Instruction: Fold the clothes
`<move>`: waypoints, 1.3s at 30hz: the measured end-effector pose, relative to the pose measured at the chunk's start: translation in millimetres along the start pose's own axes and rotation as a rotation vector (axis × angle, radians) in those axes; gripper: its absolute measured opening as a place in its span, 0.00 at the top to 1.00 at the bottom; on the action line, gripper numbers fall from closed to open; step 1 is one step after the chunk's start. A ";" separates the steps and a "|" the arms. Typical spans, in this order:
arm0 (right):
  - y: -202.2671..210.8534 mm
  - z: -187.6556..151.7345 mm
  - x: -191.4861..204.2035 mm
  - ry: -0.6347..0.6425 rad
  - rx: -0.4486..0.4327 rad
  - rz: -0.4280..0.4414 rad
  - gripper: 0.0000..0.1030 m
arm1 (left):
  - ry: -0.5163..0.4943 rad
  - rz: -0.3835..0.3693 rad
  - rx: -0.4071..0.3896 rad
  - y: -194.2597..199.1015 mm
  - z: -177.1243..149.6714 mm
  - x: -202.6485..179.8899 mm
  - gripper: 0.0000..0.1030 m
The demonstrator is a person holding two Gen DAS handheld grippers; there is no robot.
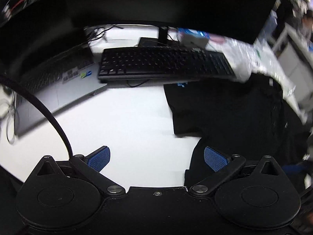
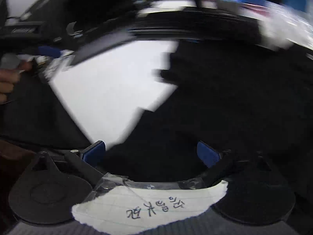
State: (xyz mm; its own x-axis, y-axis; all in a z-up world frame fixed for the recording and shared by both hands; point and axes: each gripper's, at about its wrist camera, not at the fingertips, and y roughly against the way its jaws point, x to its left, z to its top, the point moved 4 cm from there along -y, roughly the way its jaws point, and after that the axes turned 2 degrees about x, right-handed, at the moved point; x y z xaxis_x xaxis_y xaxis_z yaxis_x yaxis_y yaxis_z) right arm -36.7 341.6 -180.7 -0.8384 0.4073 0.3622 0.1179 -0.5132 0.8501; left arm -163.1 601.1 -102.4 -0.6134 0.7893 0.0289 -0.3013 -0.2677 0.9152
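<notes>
In the left wrist view, the left claw [image 1: 157, 159] is hanging released over the white bench [image 1: 121, 121], its two blue pads spread wide with nothing between them; the right-side pad [image 1: 215, 158] is sitting over the near edge of a black shirt [image 1: 230, 113]. The shirt is lying flat on the bench just in front of a black keyboard [image 1: 164, 63], its far edge tucked close to the keyboard's front. A gray laptop [image 1: 58, 90] is lying beside the keyboard's left end, and a dark monitor [image 1: 168, 2] is standing behind the keyboard. In the right wrist view, heavily blurred, the right claw [image 2: 150, 153] is also standing released, its blue pads [image 2: 93, 153] wide apart above the black shirt [image 2: 225, 107], which is covering the bench [image 2: 109, 90] below and beyond them. A torn paper label [image 2: 148, 205] with handwriting is taped to the claw's body.
</notes>
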 end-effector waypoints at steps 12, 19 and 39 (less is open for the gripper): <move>117.4 -86.7 -105.5 -0.538 -0.155 -0.190 0.00 | -0.208 -0.023 0.028 19.5 6.4 -149.8 0.01; 130.0 -145.5 -106.4 -0.385 -0.186 -0.200 0.00 | -0.246 0.022 0.026 52.5 -48.3 -200.9 0.01; 82.2 -249.7 -173.9 -0.758 -0.048 -0.170 0.06 | -0.138 0.108 0.070 100.3 -134.9 -201.0 0.01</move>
State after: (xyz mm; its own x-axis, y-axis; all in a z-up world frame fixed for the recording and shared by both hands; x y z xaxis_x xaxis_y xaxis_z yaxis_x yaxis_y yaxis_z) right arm -14.1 39.9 -269.2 -0.2482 0.8797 0.4056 -0.0169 -0.4225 0.9062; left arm -168.5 341.1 -70.7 -0.5321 0.8274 0.1794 -0.1844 -0.3200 0.9293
